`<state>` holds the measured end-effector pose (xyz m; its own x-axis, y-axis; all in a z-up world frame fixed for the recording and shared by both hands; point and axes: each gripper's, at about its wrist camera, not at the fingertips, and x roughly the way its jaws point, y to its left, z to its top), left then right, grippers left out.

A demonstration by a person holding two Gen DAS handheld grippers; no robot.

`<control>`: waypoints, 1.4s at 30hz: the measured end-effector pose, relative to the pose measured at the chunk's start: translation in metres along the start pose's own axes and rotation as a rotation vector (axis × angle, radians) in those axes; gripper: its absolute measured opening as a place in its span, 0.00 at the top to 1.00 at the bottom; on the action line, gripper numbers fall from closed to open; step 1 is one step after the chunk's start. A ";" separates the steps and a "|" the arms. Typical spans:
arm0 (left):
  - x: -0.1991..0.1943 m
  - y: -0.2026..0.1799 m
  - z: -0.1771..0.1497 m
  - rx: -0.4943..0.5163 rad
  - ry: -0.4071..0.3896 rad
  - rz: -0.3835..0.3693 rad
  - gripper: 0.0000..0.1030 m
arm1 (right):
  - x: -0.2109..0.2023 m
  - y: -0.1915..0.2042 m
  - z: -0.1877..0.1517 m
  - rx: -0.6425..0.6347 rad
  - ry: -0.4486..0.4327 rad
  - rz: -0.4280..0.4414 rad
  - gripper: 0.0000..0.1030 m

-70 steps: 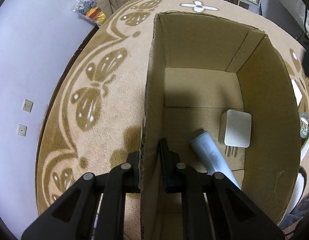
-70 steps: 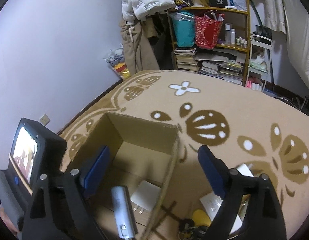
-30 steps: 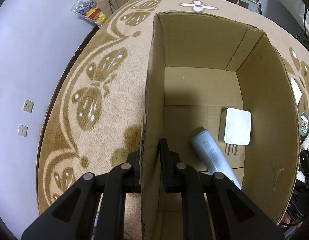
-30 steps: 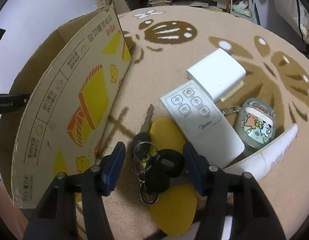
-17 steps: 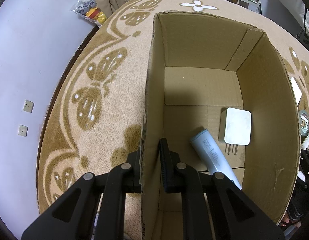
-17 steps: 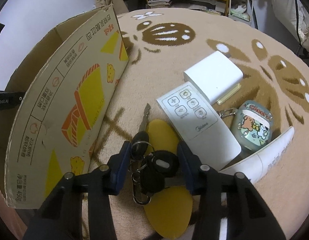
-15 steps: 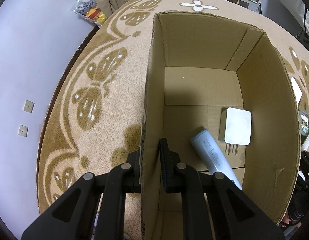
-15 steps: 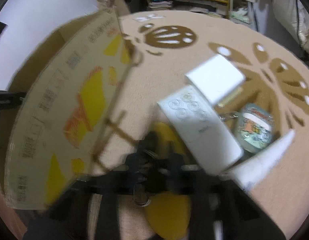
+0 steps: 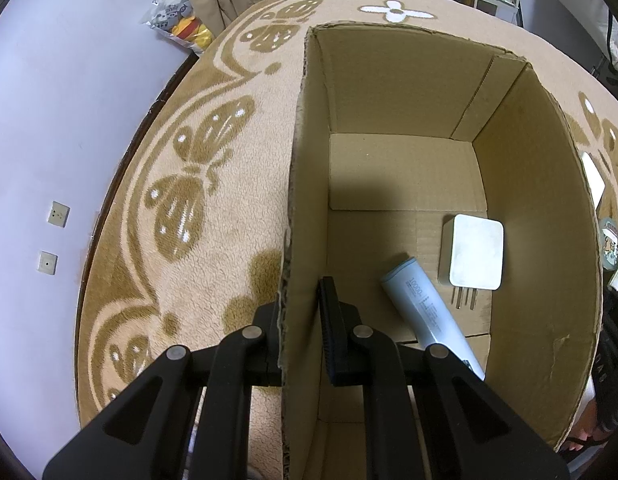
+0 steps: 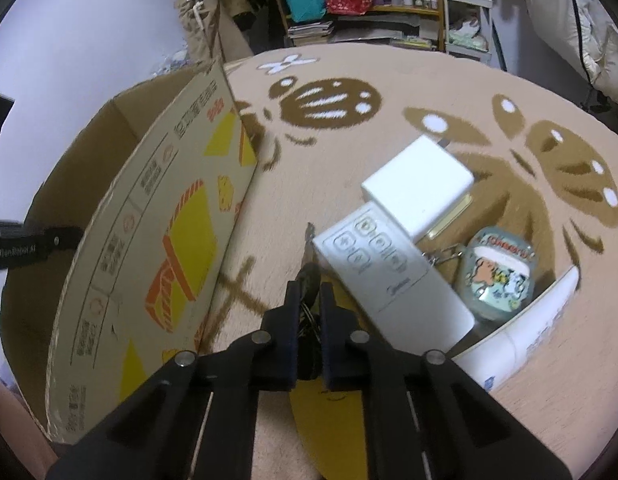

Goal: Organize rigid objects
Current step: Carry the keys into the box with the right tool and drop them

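Left gripper (image 9: 299, 312) clamped on the cardboard box (image 9: 541, 184) wall, unchanged. Only the left wrist view shows inside: power bank (image 9: 425, 312) and white charger (image 9: 475, 256) on the floor. Right gripper (image 10: 307, 304), open 1 s ago, now pinches the key bunch (image 10: 309, 280), mostly hidden between fingers, beside the white remote (image 10: 393, 272).
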<state>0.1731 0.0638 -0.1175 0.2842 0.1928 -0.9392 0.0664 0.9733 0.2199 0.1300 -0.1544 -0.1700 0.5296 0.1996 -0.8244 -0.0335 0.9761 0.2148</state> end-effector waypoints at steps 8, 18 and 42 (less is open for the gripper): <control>0.000 -0.002 0.000 0.008 -0.002 0.009 0.88 | -0.008 0.004 0.024 0.011 -0.048 0.010 0.94; -0.001 -0.005 -0.001 0.017 -0.005 0.017 0.88 | -0.039 0.018 0.061 0.010 -0.167 0.048 0.94; -0.001 -0.004 -0.001 0.015 -0.004 0.009 0.88 | -0.075 0.085 0.107 -0.074 -0.285 0.220 0.94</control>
<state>0.1716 0.0596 -0.1175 0.2882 0.2015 -0.9361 0.0776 0.9695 0.2326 0.1780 -0.0958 -0.0343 0.7175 0.3838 -0.5813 -0.2287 0.9180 0.3239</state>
